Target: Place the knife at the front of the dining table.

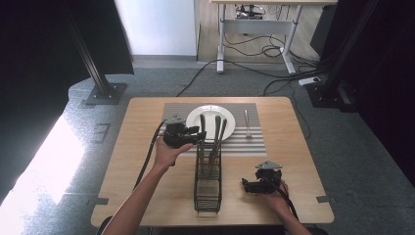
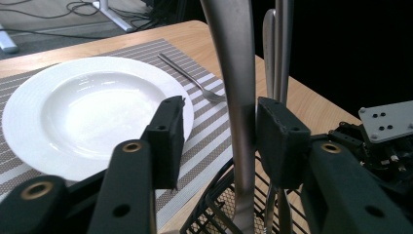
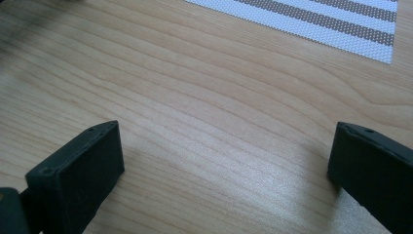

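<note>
High view showed the left gripper (image 1: 199,137) half-open around an upright handle (image 2: 238,97) without clamping it; right gripper (image 1: 246,185) gaped empty.

Desk (image 1: 254,19) and floor cables (image 1: 274,49) beyond.

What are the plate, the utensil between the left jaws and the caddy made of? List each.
Plate: likely glazed white ceramic, glossy with soft highlights.
Utensil handle: metal, probably brushed stainless steel, grey with a long sheen.
Caddy: dark wire mesh, apparently coated metal, thin open grid.
</note>
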Available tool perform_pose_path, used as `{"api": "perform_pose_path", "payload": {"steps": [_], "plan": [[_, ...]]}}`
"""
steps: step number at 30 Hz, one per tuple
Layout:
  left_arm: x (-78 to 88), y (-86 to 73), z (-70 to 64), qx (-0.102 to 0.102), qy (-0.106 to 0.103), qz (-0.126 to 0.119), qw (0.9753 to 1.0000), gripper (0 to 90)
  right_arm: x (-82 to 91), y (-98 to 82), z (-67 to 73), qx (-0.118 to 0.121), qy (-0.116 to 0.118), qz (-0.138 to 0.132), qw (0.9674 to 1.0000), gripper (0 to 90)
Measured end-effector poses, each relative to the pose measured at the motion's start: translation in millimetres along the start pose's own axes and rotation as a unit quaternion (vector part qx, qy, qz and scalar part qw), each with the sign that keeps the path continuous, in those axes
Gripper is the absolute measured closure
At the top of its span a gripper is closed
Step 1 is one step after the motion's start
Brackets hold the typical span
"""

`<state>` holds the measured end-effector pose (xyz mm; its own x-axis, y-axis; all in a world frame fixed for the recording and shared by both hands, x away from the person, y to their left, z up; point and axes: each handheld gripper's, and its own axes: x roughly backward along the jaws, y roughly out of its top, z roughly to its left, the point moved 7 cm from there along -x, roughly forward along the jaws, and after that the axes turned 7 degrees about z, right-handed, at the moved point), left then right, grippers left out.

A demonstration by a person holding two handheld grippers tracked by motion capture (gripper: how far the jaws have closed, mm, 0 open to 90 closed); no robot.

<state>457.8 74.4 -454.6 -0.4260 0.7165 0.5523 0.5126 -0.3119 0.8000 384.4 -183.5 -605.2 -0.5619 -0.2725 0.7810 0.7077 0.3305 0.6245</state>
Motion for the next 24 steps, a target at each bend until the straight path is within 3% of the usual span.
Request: {"api": "perform_pose_path", "payload": {"steps": [7,9,24], "plan": [[-4.8,1.6,-3.4,-0.008,-0.021,0.006,0.9997,67.9,0.0,0.0,0.0,0.0,0.0,0.0,1.0,0.0],[-5.8,2.2,-5.1,-0.011,-0.026,0.008,0.9996,75.0,0.0,0.0,0.0,0.0,0.0,0.0,1.0,0.0],[-0.5,1.5,-10.9,-0.012,-0.018,-0.012,0.9997,77.6,0.2,-0.1,0.1,0.0,0.001,0.0,1.0,0.0]]}}
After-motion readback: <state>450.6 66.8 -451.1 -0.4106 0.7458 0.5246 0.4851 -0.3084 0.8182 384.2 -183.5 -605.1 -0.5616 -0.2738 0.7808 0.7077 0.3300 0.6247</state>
